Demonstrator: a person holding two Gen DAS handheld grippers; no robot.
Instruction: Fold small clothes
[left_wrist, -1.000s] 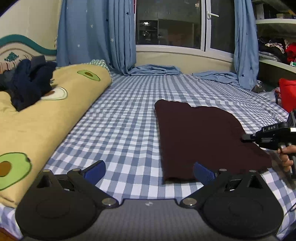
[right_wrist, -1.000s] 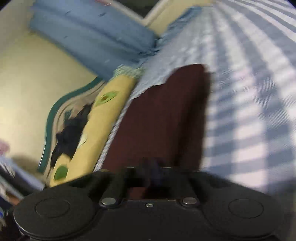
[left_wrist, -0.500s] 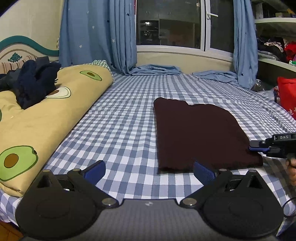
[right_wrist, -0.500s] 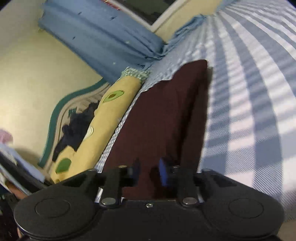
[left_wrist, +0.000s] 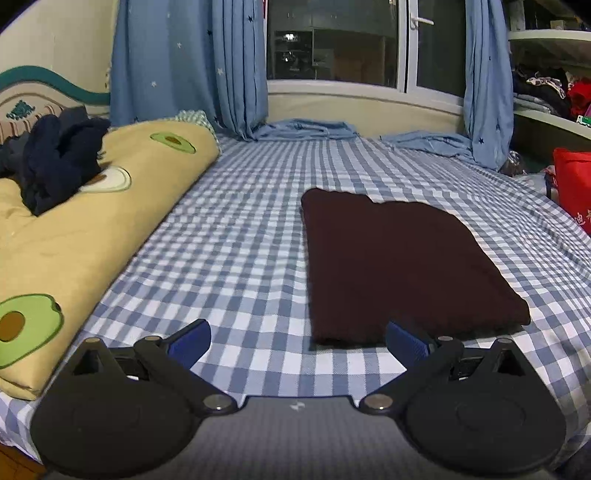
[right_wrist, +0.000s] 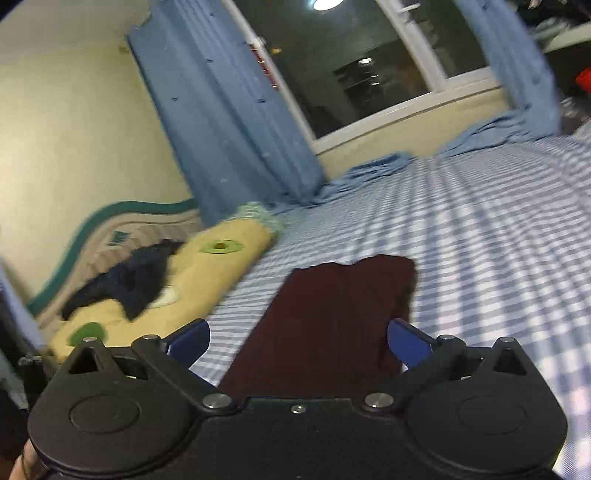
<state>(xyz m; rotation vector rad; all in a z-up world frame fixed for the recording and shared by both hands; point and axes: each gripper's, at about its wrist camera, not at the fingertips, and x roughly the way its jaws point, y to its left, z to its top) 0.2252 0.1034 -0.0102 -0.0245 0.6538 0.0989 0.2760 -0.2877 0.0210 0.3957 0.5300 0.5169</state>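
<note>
A dark maroon garment (left_wrist: 399, 258) lies folded flat in a rectangle on the blue checked bed sheet (left_wrist: 240, 240). It also shows in the right wrist view (right_wrist: 332, 314). My left gripper (left_wrist: 299, 341) is open and empty, just short of the garment's near edge, with its right fingertip (left_wrist: 406, 341) over that edge. My right gripper (right_wrist: 299, 339) is open and empty, held above the garment's near end. A heap of dark navy clothes (left_wrist: 55, 162) lies on the yellow avocado quilt at the left.
A rolled yellow avocado-print quilt (left_wrist: 92, 229) runs along the bed's left side. Blue curtains (left_wrist: 192, 66) hang at the window and pool on the bed's far end. A red bag (left_wrist: 572, 184) and shelves (left_wrist: 546, 74) stand at the right.
My right gripper has opened, let go of the maroon garment and lifted back, leaving the left wrist view. The garment now lies flat. My left gripper stays open and has barely moved.
</note>
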